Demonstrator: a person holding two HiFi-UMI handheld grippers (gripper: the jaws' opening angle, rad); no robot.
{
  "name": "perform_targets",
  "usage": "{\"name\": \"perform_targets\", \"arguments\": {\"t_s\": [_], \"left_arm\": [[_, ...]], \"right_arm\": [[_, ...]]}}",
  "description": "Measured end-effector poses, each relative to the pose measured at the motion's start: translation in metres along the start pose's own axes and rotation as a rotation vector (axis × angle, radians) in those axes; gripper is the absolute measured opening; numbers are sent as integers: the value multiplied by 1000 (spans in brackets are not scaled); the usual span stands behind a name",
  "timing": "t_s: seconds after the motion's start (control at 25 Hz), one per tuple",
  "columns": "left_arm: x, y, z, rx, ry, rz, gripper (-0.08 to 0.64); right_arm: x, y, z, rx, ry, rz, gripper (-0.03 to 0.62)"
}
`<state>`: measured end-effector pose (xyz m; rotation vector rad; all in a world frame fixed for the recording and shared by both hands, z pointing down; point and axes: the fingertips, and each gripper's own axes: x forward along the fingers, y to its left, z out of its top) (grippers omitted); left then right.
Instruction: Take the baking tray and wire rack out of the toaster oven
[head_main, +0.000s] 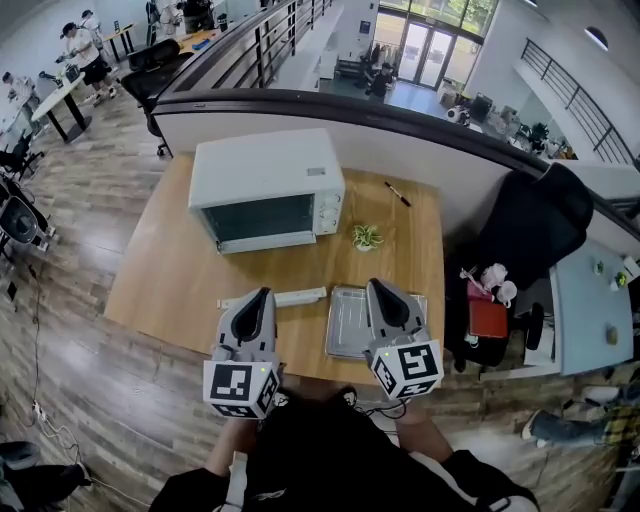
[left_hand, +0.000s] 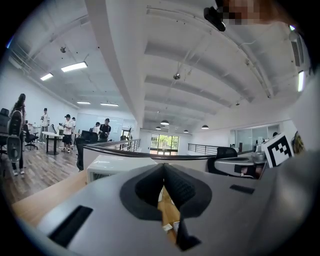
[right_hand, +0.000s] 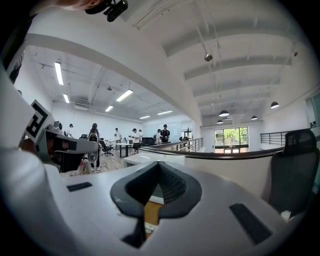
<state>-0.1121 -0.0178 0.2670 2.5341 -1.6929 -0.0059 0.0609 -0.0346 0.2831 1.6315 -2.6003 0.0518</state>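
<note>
The left gripper (head_main: 265, 294) and right gripper (head_main: 375, 286) sit closed, empty. The silver metal baking tray (head_main: 346, 325) before the white toaster oven (head_main: 266, 168) looks light, stiff, slippery; its rim suits pinching.

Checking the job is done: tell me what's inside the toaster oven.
The toaster oven has its door shut, it seems; the glass shows only a dark inside, so any rack there cannot be made out. A metal tray lies outside on the table.
</note>
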Motion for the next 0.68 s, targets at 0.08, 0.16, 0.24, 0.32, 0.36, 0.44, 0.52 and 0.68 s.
{"name": "perform_targets", "arguments": {"t_s": [0.08, 0.16, 0.24, 0.32, 0.36, 0.44, 0.52, 0.68], "left_arm": [[0, 1, -1, 0, 2, -1, 23], [-2, 4, -1, 0, 3, 2, 23], [-3, 6, -3, -1, 4, 7, 23], [-4, 8, -4, -7, 6, 11, 23], [-5, 8, -5, -11, 7, 11, 23], [-6, 8, -7, -16, 8, 10, 23], [-6, 8, -7, -17, 10, 7, 23], [-4, 12, -6, -17, 11, -1, 23]], "right_arm": [[1, 1, 0, -3, 0, 0, 6], [1, 4, 1, -7, 0, 1, 6], [2, 7, 1, -10, 0, 6, 6], [3, 9, 0, -16, 4, 11, 6], [3, 9, -1, -18, 6, 13, 6], [2, 11, -2, -22, 12, 16, 6], [3, 12, -2, -23, 14, 18, 6], [6, 16, -2, -24, 14, 17, 6]]}}
